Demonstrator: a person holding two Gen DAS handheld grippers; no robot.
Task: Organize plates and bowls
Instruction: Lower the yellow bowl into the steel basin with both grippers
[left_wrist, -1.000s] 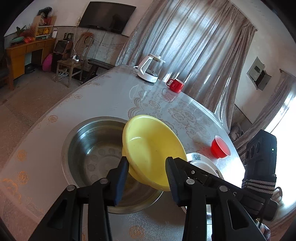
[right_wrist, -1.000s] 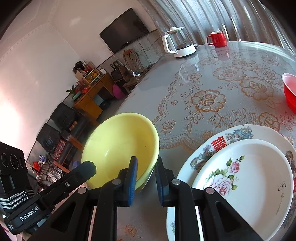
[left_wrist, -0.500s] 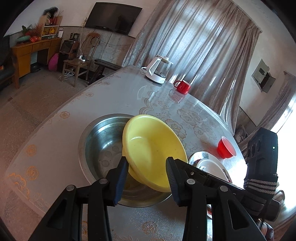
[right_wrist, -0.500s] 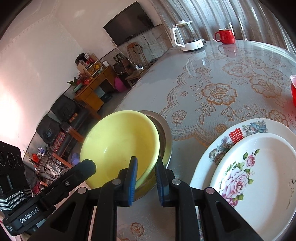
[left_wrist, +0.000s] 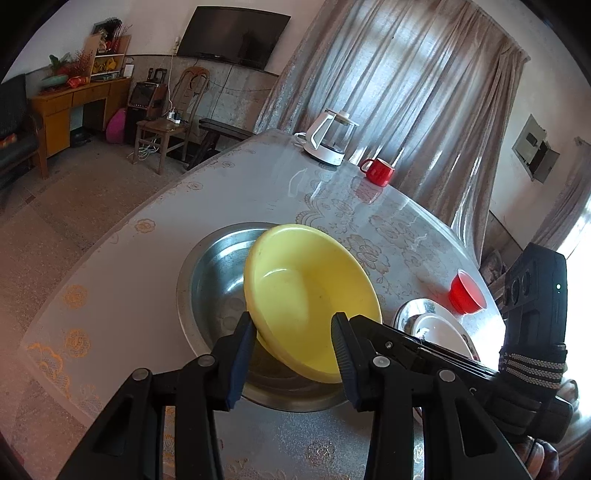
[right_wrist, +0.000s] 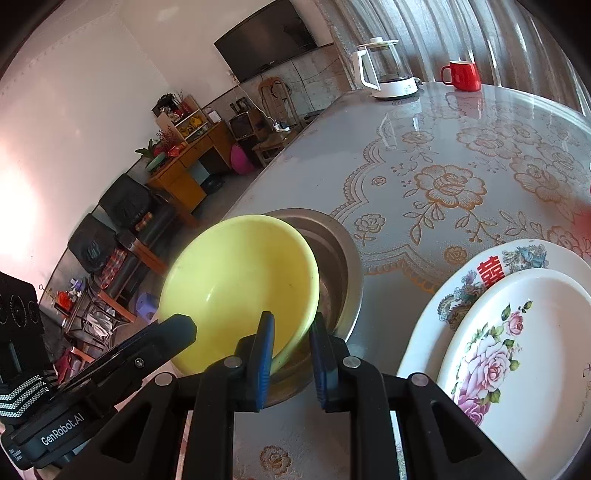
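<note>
A yellow bowl lies tilted inside a larger steel bowl on the table. In the right wrist view the yellow bowl leans against the steel bowl's near side. My right gripper has its jaws parted around the yellow bowl's rim, with a gap showing. My left gripper is open, its fingers either side of the yellow bowl's near edge without touching. Two stacked flowered plates lie to the right.
A red cup lies beside the plates. A white kettle and red mug stand at the table's far side. The table edge runs along the left, with floor and furniture beyond.
The yellow bowl came down into the steel bowl. My right gripper's jaws widened and let go of its rim. Both grippers drew back slightly.
</note>
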